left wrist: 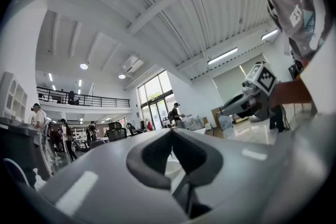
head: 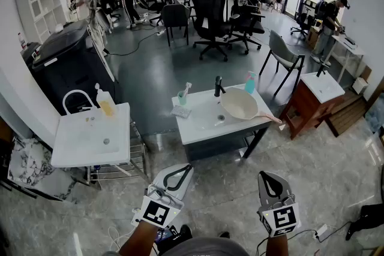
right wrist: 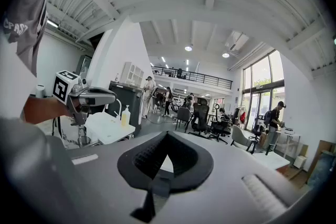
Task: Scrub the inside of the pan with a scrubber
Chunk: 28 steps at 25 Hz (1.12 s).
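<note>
Nearest, left gripper (head: 188, 168) and right gripper (head: 266, 178) hang with jaws pinched shut, empty. Well ahead, the pan (head: 239, 104) rests on the sink counter (head: 201, 126); walk up, then spread one pair for the likely scrubber (head: 180, 111) at its left.

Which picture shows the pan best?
The head view: the whole pan sits on the middle sink, its handle pointing right. In both gripper views the jaws cover that spot, so only a white sliver shows, too little to tell.
</note>
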Available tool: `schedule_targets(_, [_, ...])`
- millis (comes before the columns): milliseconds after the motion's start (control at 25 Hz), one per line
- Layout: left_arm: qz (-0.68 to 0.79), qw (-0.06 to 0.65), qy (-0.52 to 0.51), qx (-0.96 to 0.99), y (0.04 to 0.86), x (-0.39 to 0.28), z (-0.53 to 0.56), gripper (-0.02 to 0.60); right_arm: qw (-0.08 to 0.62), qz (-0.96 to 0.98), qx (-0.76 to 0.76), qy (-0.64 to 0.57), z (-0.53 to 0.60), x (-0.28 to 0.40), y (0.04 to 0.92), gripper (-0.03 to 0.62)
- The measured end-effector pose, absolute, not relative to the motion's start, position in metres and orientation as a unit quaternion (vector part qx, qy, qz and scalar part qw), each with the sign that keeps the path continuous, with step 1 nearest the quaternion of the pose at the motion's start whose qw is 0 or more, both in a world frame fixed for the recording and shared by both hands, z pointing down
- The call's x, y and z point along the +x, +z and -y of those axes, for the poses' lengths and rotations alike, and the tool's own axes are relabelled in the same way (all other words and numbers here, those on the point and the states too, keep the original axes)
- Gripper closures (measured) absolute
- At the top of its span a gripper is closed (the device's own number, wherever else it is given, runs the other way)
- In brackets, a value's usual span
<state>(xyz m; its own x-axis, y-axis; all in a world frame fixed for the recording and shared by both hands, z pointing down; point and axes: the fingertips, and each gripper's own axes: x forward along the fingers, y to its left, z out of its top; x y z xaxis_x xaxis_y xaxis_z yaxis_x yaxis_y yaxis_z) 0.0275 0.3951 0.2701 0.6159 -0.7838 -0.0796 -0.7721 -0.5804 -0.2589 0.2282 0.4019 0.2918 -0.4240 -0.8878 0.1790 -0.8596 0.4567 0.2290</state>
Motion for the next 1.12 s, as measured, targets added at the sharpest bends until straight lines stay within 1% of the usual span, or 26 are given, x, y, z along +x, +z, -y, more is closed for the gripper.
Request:
schedule_targets(480, [-0.428, 0.137, -0.017, -0.893, 0.272, -0.008, -0.378, 0.578, 0.137, 0.84, 0.524, -0.04, -0.387, 0.193, 0.293, 0.593])
schedule_targets(680, [-0.427, 0.141, -0.017, -0.893, 0.273, -0.028, -0.373, 0.578, 0.12, 0.839, 0.529, -0.031, -0.381, 0.177, 0.292, 0.592])
schedule_targets(1120, [-0.437, 0.12, 0.002, -0.892, 0.278, -0.075, -0.363, 0.578, 0.112, 0.844, 0.523, -0.03, -0.369, 0.131, 0.287, 0.592])
